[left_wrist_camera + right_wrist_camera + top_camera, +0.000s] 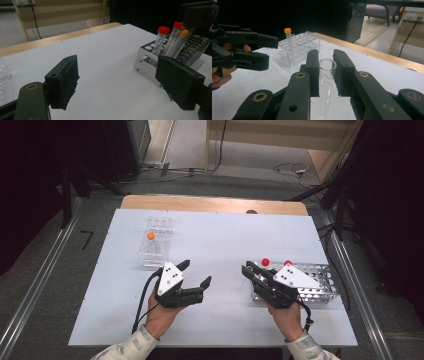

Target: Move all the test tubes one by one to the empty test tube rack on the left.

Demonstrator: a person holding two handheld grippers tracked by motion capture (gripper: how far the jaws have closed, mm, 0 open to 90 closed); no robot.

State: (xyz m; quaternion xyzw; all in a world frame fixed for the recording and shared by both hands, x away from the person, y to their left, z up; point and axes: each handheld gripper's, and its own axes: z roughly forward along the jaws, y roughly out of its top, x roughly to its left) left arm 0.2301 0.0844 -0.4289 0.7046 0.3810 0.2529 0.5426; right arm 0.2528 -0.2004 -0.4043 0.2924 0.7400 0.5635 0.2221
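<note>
I held my left gripper (195, 273) just above the white table (215, 245), a little left of the middle and toward the near edge, with its two jaws spread wide and nothing between them. In the left gripper view the pads (65, 81) stood far apart, bare tabletop showing in the gap.

My right gripper (253, 272) was toward the near right part of the table, at the left end of the metal rack (320, 287). Its jaws were pinching an uncapped clear tube (325, 82), mouth up, the pointed bottom hanging below the pads. Whether the tip touched the table I could not tell.

The metal rack lay near the right edge, and in it stood two red-capped tubes (160, 41) and an orange-capped tube (180, 41), all leaning, at the end closest to my right gripper. In the high view I could make out only the two red caps (265, 262) beside my right jaws.

A clear plastic rack (156, 242) sat toward the far left part of the table, well apart from both grippers, with one orange-capped tube (150, 236) standing upright in it.
</note>
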